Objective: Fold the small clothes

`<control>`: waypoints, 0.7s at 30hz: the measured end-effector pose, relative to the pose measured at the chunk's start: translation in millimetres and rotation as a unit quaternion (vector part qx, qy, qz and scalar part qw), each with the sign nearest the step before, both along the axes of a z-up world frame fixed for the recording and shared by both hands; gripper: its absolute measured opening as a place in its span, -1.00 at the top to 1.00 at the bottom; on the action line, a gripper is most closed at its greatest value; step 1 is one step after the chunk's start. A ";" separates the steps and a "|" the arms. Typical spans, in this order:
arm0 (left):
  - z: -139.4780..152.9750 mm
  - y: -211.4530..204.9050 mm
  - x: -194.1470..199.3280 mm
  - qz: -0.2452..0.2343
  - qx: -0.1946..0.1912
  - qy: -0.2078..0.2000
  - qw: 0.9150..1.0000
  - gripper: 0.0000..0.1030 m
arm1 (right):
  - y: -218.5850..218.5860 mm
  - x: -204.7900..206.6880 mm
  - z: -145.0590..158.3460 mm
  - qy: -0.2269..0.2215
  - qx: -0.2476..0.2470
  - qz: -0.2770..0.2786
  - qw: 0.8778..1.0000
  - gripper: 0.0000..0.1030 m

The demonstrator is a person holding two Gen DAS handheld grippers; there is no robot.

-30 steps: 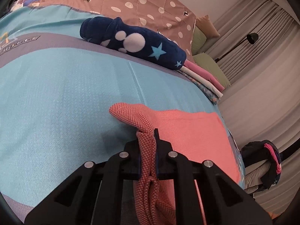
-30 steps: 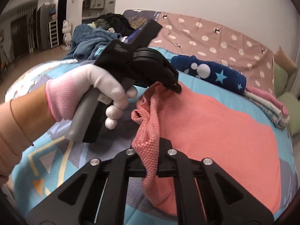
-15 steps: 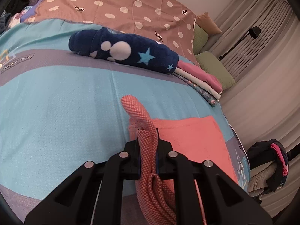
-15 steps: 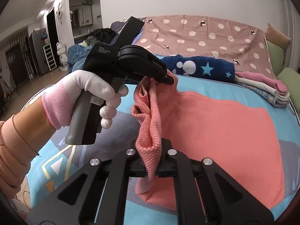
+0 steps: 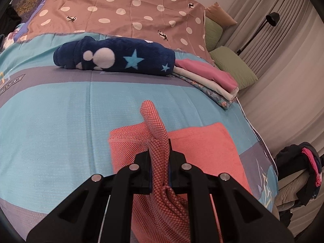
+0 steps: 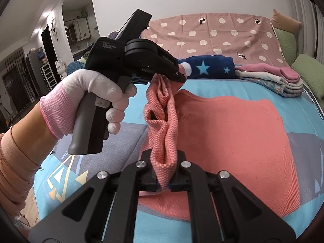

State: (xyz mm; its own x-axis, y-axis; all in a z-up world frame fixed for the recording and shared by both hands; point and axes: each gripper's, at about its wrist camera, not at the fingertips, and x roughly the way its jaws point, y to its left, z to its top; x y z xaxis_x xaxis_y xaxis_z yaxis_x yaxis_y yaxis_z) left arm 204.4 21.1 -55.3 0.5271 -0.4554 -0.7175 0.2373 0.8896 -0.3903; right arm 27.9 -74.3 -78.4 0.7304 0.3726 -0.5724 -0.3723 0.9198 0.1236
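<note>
A coral-pink knit garment lies spread on the blue bed cover, with its left edge lifted. My left gripper is shut on a bunched fold of that garment; it also shows in the right wrist view, held by a gloved hand above the bed. My right gripper is shut on the same lifted edge, lower down. The cloth hangs in a twisted band between the two grippers.
A rolled navy fleece with stars lies at the back of the bed. A stack of folded clothes sits to its right. Green pillows and a floor lamp stand at the right; a clothes heap lies beside the bed.
Both grippers have lifted the garment's left edge higher and carried it rightward over the rest of the garment. Both have stayed shut on the cloth.
</note>
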 end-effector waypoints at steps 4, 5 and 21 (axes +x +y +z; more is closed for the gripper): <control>1.1 -12.5 2.1 0.001 0.008 0.003 1.000 0.81 | -13.2 0.1 0.2 0.000 0.015 -0.005 1.000 0.90; 1.4 -15.8 2.6 0.000 0.011 0.004 1.000 0.81 | -17.0 0.2 0.2 0.001 0.019 -0.008 1.000 0.90; 1.1 -87.9 6.1 -0.036 0.043 0.005 0.998 0.81 | -68.5 -9.1 -3.1 0.017 0.063 -0.044 0.997 0.90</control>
